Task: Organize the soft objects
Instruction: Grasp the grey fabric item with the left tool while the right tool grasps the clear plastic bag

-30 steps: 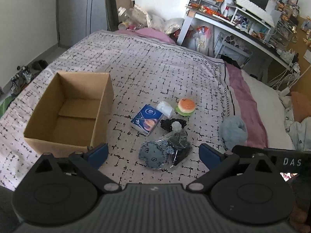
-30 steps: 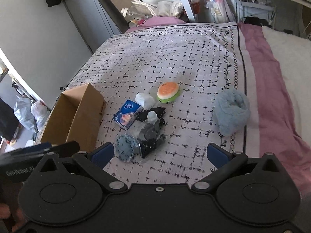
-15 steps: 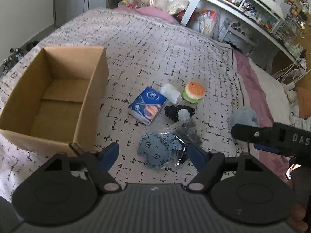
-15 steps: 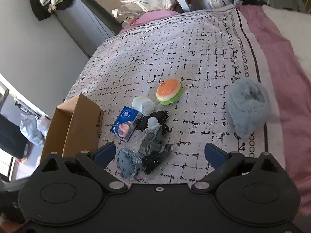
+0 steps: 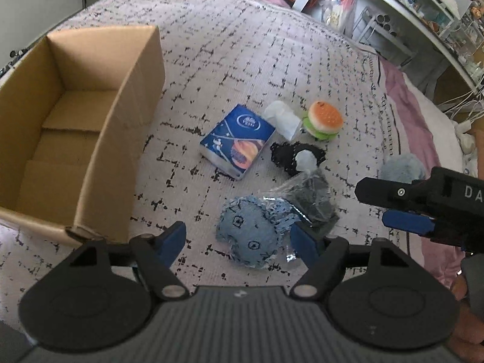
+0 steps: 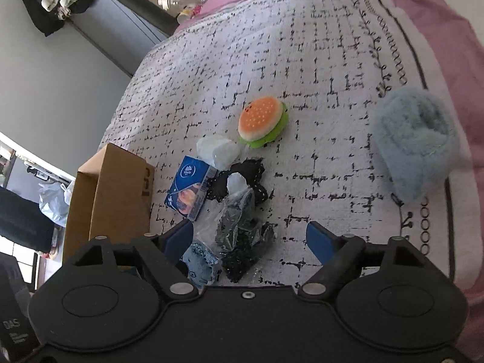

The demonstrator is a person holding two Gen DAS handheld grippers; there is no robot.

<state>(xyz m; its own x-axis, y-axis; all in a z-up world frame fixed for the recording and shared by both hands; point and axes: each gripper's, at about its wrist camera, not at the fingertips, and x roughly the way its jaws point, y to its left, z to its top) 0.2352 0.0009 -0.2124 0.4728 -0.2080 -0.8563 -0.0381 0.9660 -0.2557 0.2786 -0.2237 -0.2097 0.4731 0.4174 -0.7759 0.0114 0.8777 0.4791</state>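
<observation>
Soft things lie on the patterned bedspread: a blue denim pouch in clear wrap, a dark bagged bundle, a black lace piece, a blue tissue pack, a white wad, a burger plush and a fluffy blue item. My left gripper is open, its fingers either side of the denim pouch. My right gripper is open above the dark bundle. The open cardboard box stands at left.
A pink blanket covers the bed's right side. A cluttered white desk and shelves stand beyond the bed. The right gripper's body shows at the right of the left wrist view. A grey wardrobe stands at back left.
Both grippers have moved forward and down toward the pile. The left gripper's fingers have narrowed around the denim pouch. Nothing on the bed has shifted.
</observation>
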